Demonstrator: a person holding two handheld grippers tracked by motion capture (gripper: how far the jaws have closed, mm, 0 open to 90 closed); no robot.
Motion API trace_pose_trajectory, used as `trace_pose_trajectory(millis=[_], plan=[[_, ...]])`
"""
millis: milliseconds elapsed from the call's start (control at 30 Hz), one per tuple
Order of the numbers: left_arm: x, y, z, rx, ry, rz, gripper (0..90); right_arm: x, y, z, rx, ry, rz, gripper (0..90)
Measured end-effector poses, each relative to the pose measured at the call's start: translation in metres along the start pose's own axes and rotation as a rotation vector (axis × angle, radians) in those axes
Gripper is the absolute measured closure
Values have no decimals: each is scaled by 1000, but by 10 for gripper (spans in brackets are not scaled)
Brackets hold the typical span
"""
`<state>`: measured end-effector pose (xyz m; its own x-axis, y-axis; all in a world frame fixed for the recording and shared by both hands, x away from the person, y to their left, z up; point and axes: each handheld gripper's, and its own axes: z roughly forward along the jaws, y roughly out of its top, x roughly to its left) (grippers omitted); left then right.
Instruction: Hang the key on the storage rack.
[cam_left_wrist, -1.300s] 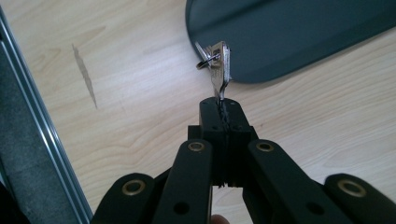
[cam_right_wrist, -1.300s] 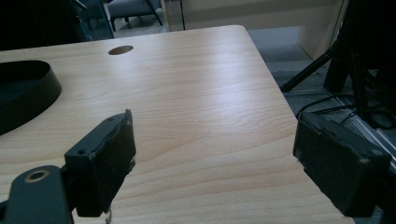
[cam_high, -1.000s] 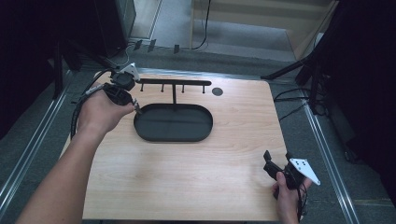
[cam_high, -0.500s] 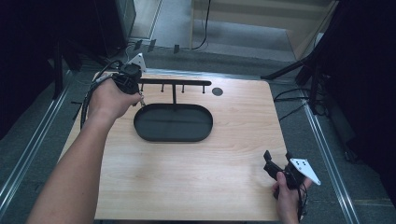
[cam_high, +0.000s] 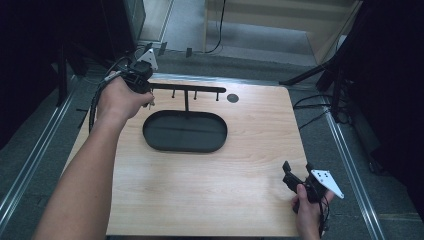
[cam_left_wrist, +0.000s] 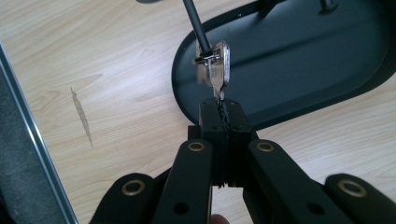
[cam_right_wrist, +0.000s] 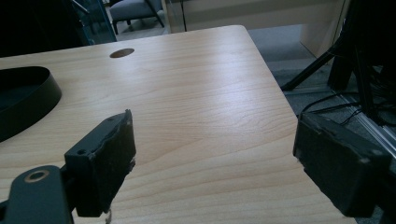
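The key (cam_left_wrist: 215, 65) hangs by its ring on a thin black peg (cam_left_wrist: 196, 25) of the rack, over the left end of the black oval tray (cam_left_wrist: 327, 70), and your left tool (cam_left_wrist: 223, 109) has its jaws pressed together on the key's lower tip, so the blade stands upright between the pads. In the high view your left tool (cam_high: 142, 82) sits at the far left corner of the worktop (cam_high: 250, 150), right at the left end of the rack's crossbar (cam_high: 187, 88), with your left hand (cam_high: 120, 97) wrapped around it and the forearm running in from the near left edge. The rack rises on a single post from the far rim of the tray (cam_high: 185, 131), which lies in the far half of the worktop, left of the middle, and a small round hole (cam_high: 232, 97) marks the wood just right of the crossbar. Your right tool (cam_high: 295, 172) rests well apart from all this, near the near right corner, held low in your right hand (cam_high: 310, 210). In the right gripper view its jaws stand wide (cam_right_wrist: 212, 158), with bare wood between the pads and nothing gripped; the tray's edge (cam_right_wrist: 44, 91) shows off to the left there.
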<state>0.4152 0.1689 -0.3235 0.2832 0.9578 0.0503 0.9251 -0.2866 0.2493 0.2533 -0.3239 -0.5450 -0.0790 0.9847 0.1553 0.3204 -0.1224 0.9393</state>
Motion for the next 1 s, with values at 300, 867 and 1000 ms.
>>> trace_pose_trajectory(millis=[300, 867, 1000], plan=[[8, 1, -3, -10, 18, -25, 900, 0, 0, 0, -1, -1, 0, 126], [0, -2, -8, 31, 7, 21, 900, 0, 0, 0, -1, 1, -1, 126], [0, -5, -8, 53, 7, 20, 900, 0, 0, 0, -1, -1, -2, 126]])
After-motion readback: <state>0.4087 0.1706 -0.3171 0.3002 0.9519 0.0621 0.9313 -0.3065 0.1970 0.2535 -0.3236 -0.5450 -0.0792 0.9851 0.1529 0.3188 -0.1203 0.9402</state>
